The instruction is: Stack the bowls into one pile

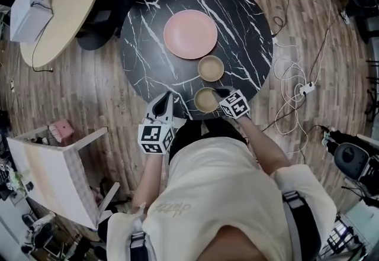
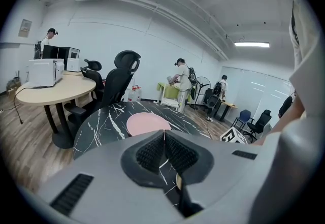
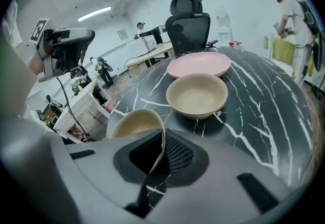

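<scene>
Right tongs (image 3: 162,152): pinching the rim of the near bowl (image 3: 133,124). The wall runs between the jaws, one ribbed pad (image 3: 177,154) outside it and the other inside.
Left tongs (image 2: 164,152): pressed together on nothing, held over the table's near edge, left of the bowls.
Near bowl, place: at the near edge of the table (image 1: 148,47). I cannot tell whether it is off the top yet.
Far bowl (image 1: 211,68): just beyond the near one, toward the table's middle, upright and apart from it.
Plate (image 1: 190,34): past the far bowl, about mid-table, not part of the pile.
Step in hand: I judge this to be the lift of the near bowl, to be set into the far one.
Doing it well: a one-sided pinch lets the bowl swing, so I would keep the grip firm and raise it straight. I would level it, centre it over the far bowl and lower it until it seats before easing off.
Risk: a thin, smooth rim may slip from the pads, and a skewed drop could knock the far bowl toward the plate.
Bowls: beige, matt, round, thin-walled, the same shape, so they should nest.
Plate, make: pink, shallow, smooth.
Table, make: round, black, with white marble veins, hard and slick.
</scene>
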`<state>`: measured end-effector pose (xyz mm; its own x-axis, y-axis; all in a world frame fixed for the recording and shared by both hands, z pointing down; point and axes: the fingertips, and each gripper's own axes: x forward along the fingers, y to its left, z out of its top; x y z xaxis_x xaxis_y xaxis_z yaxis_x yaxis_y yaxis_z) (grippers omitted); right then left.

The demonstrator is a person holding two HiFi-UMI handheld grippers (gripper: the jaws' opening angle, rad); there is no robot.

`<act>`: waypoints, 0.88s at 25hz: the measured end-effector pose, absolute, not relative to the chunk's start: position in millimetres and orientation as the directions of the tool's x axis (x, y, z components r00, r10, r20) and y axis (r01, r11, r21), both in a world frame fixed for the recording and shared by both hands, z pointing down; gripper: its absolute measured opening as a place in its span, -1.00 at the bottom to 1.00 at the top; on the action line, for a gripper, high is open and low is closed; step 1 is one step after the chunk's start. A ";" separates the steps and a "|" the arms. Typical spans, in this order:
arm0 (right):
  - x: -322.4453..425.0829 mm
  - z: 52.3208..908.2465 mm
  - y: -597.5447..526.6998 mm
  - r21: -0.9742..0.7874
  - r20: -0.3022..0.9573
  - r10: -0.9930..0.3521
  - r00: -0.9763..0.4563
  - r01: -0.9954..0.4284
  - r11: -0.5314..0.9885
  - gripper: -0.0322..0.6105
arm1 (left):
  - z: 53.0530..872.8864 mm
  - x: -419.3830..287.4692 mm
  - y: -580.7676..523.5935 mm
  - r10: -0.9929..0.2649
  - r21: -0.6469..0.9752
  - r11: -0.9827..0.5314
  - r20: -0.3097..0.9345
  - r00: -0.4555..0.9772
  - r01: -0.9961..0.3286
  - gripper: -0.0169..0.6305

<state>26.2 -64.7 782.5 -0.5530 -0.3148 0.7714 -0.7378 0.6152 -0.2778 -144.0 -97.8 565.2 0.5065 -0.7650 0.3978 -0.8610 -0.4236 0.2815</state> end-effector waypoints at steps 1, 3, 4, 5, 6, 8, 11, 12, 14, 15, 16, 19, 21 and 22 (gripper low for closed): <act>25.8 781.9 -63.5 -0.278 0.771 -0.312 -0.555 -0.735 0.618 -0.83 | 565.7 -143.4 -97.2 -0.766 0.283 -0.422 0.398 0.506 -0.861 -0.89; 25.1 779.0 -62.0 -0.273 0.771 -0.309 -0.557 -0.727 0.630 -0.83 | 565.9 -142.0 -96.7 -0.767 0.286 -0.419 0.396 0.505 -0.861 -0.89; 24.9 776.8 -61.4 -0.268 0.772 -0.307 -0.557 -0.722 0.638 -0.83 | 565.3 -141.2 -96.8 -0.768 0.286 -0.420 0.394 0.505 -0.861 -0.89; 24.8 774.6 -60.7 -0.263 0.771 -0.306 -0.558 -0.717 0.646 -0.83 | 564.3 -140.4 -97.2 -0.769 0.285 -0.421 0.391 0.506 -0.861 -0.89; 25.1 772.5 -60.2 -0.261 0.770 -0.305 -0.560 -0.713 0.651 -0.83 | 563.0 -139.4 -98.0 -0.769 0.284 -0.423 0.389 0.507 -0.860 -0.89; 27.2 768.6 -60.6 -0.259 0.768 -0.306 -0.563 -0.709 0.656 -0.83 | 559.9 -137.2 -100.7 -0.772 0.281 -0.427 0.382 0.508 -0.860 -0.89; 30.5 759.7 -62.6 -0.257 0.758 -0.317 -0.570 -0.708 0.658 -0.83 | 554.7 -134.8 -104.4 -0.777 0.276 -0.433 0.368 0.510 -0.858 -0.89; 31.0 755.6 -63.2 -0.257 0.753 -0.322 -0.573 -0.708 0.658 -0.83 | 553.3 -134.4 -105.0 -0.778 0.275 -0.435 0.365 0.511 -0.858 -0.89; 32.7 747.5 -64.8 -0.258 0.745 -0.332 -0.579 -0.708 0.657 -0.83 | 551.0 -132.8 -105.7 -0.777 0.274 -0.439 0.361 0.515 -0.855 -0.89; 34.2 744.0 -66.2 -0.257 0.742 -0.336 -0.580 -0.709 0.656 -0.83 | 550.5 -131.5 -106.3 -0.776 0.274 -0.443 0.360 0.518 -0.854 -0.89; 35.8 740.8 -68.2 -0.256 0.740 -0.340 -0.581 -0.710 0.656 -0.83 | 550.5 -129.9 -107.0 -0.774 0.274 -0.447 0.360 0.522 -0.852 -0.89; 39.8 731.2 -74.7 -0.243 0.734 -0.352 -0.581 -0.708 0.663 -0.83 | 550.5 -125.1 -109.1 -0.766 0.270 -0.461 0.360 0.532 -0.845 -0.89; 43.8 726.0 -77.7 -0.234 0.729 -0.364 -0.580 -0.711 0.663 -0.83 | 548.8 -122.3 -109.2 -0.764 0.271 -0.466 0.357 0.538 -0.842 -0.89; 46.6 723.9 -79.3 -0.231 0.727 -0.372 -0.577 -0.716 0.659 -0.83 | 547.6 -121.0 -109.0 -0.763 0.271 -0.469 0.354 0.540 -0.841 -0.89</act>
